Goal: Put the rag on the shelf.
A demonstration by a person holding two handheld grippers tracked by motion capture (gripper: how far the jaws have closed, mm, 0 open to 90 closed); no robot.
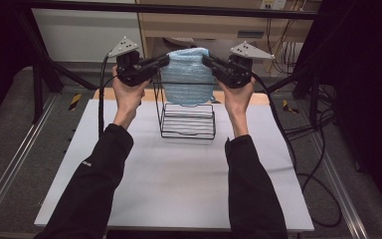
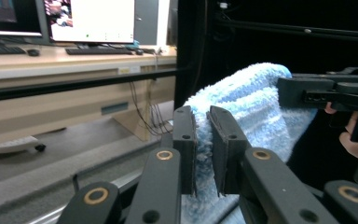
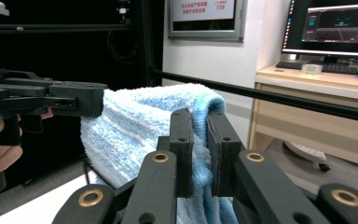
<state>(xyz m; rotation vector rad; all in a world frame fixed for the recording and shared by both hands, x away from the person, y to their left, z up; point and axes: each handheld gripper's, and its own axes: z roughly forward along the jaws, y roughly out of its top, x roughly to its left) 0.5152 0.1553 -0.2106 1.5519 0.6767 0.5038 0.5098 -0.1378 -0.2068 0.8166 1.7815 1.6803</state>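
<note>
Towel first: your light blue fluffy terry towel (image 1: 187, 77) hangs in the air above the far middle of the white table (image 1: 174, 169), stretched between your two grippers and held by its upper corners. Its lower edge droops in front of the black wire rack (image 1: 188, 119) standing on the table, hiding the top of the rack; whether cloth and wire touch is hard to tell.

Your left gripper (image 2: 204, 140) is clenched on the towel's left corner, the pile squeezed between its jaws in the left gripper view. Your right gripper (image 3: 199, 140) is likewise clamped on the right corner, with blue cloth bunched in the narrow gap.

Each gripper view shows the opposite gripper at the frame edge, its tip buried in the towel. Beyond, desks with monitors (image 3: 335, 25) sit in the background, partly cut off.
</note>
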